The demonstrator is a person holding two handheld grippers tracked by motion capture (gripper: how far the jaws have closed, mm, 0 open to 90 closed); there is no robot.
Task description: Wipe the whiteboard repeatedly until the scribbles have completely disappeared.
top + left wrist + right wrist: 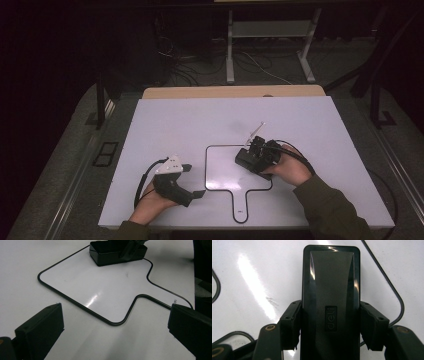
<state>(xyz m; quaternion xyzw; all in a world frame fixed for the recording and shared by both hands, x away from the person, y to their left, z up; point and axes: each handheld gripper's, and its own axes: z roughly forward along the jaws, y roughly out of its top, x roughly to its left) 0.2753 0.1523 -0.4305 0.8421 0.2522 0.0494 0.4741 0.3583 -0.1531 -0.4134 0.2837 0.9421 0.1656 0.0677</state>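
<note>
A black block-shaped eraser (330, 290) with a grey top lies flat on the white board (200, 120), at the upper right corner of a black paddle-shaped outline (206, 170). My right gripper (330, 322) is shut on it, one pad pressed against each long side. From above, the eraser (245, 159) sticks out to the left of the right gripper (252, 156). My left gripper (194, 181) rests at the board's lower left, open and pointing right. Between its wide jaws, the left gripper (115, 327) has only bare board and the outline (75, 302). The eraser (110, 255) lies farther off.
The board lies on a wooden table whose far edge (230, 91) shows behind it. Dark floor, cables and metal table legs (230, 55) lie beyond. A thin pale stick (256, 131) pokes up just past the right gripper. The outline's narrow handle (241, 205) reaches the board's near edge.
</note>
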